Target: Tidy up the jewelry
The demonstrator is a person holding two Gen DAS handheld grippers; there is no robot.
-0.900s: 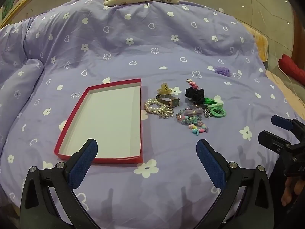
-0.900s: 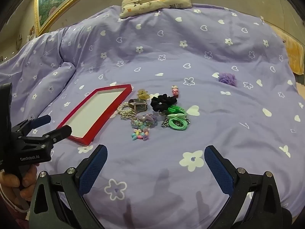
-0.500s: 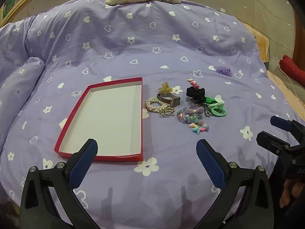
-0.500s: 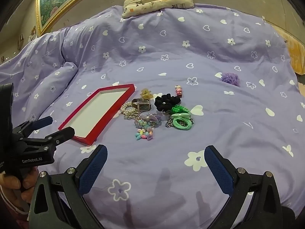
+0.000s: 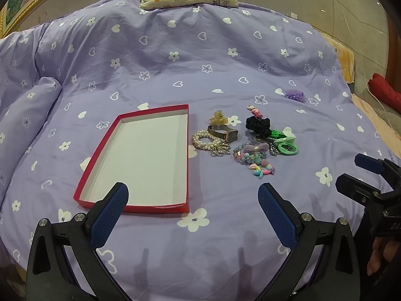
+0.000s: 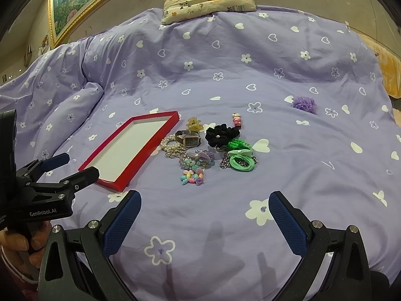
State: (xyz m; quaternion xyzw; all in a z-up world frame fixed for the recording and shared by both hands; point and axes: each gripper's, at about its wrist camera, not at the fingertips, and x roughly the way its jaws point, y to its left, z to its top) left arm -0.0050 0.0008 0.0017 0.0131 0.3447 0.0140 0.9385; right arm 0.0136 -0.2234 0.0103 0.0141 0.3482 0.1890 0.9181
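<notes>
On the bedspread [image 5: 200, 50], the tray [image 5: 120, 155] lies left of centre; the jewelry pile [image 5: 240, 140] sits just right of it, and what may be a scrunchie [image 5: 295, 95] lies apart at upper right.

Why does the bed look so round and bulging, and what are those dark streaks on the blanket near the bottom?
Left wrist view: the fisheye lens bows the purple duvet and darkens the corners; the streaks are soft shadows under the open left gripper. Right wrist view: same bulge, shadows under the open right gripper, and the gold picture frame curves.

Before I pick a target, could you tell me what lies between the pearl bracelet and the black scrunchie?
The wristwatch lies between the pearl bracelet and the black scrunchie, clearest in the right wrist view.
</notes>
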